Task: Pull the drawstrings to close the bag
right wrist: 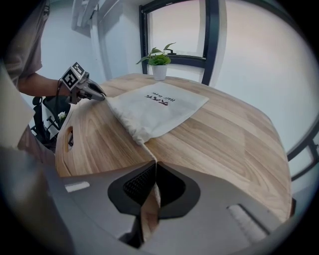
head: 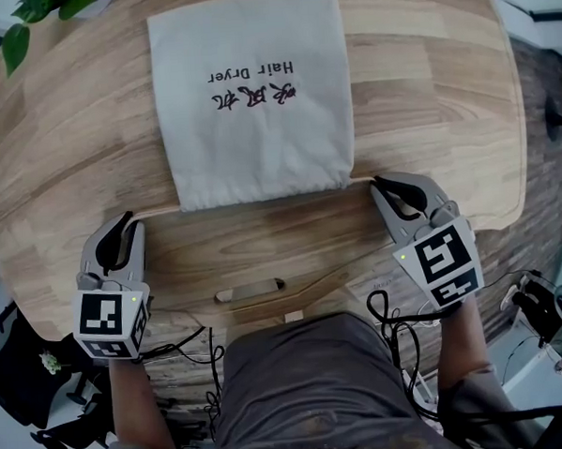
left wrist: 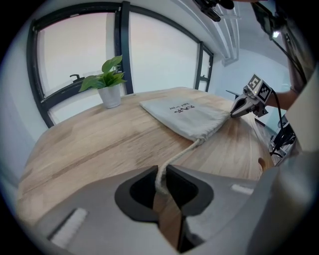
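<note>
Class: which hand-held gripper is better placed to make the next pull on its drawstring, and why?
Probably the right hand-held gripper: it is shut on the right drawstring close to the bag's corner, with little cord drawn out. The left hand-held gripper, shut on the left drawstring, stands well away.

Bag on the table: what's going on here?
A person is working a gripper in each hand on a cloth bag that lies flat on the table, its mouth towards them. The left gripper is shut on the left drawstring, and the right gripper is shut on the right drawstring. Both strings run out sideways from the mouth. The mouth is close to full width, so it is hardly cinched yet.
</note>
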Tool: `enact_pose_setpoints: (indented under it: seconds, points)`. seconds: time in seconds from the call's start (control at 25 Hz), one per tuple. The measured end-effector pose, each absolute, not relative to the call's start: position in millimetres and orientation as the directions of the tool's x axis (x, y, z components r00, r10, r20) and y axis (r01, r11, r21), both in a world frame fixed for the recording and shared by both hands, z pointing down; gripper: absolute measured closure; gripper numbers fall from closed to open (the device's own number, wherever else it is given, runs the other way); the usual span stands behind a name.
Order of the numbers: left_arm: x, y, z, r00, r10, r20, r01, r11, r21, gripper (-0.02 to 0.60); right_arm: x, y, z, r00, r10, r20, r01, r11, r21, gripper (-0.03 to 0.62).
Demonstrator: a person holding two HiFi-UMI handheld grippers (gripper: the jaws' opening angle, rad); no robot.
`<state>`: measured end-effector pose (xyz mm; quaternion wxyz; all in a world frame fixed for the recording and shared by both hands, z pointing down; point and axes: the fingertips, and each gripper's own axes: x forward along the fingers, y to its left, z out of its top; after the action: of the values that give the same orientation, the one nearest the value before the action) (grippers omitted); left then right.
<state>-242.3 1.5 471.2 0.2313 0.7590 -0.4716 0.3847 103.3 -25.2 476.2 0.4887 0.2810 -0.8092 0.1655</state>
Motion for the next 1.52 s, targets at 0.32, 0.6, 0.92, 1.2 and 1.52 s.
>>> enact_pose_setpoints:
  seconds: [0.32,0.6,0.92,1.2,1.52]
  points:
    - [-269.8,1.0,470.3,0.231,-0.551,0.802,-0.907,-0.421,-0.027,0.528,104.2,-23.8,474.2,-0.344,-0.284,0.895,-0.634,0.773,0.002,0.557]
    - [-263.4,5.3,472.0,0.21,-0.513,0.832,-0.862,-0.499,-0.09,0.495,100.6,-24.6,475.4,-0.335,-0.313,0.888,-0.631,0.775,0.035,0.554]
    - [-256.1,47.1,473.4,0.232,-0.401,0.886,-0.831,-0.556,-0.034,0.229,80.1,-10.5,461.8,-0.418,-0.276,0.866,-0.556,0.831,-0.004,0.42]
    - [-218.8,35.6,435.9,0.307,-0.481,0.821,-0.807,-0.589,-0.044,0.229,64.0,-16.9,423.7,-0.476,-0.305,0.825,-0.478,0.877,0.049,0.419]
    - [-174.3,1.3,445.6,0.4,-0.414,0.818,-0.715,-0.699,-0.004,0.229,52.9,-19.5,436.1,-0.462,-0.262,0.847,-0.417,0.907,0.053,0.421]
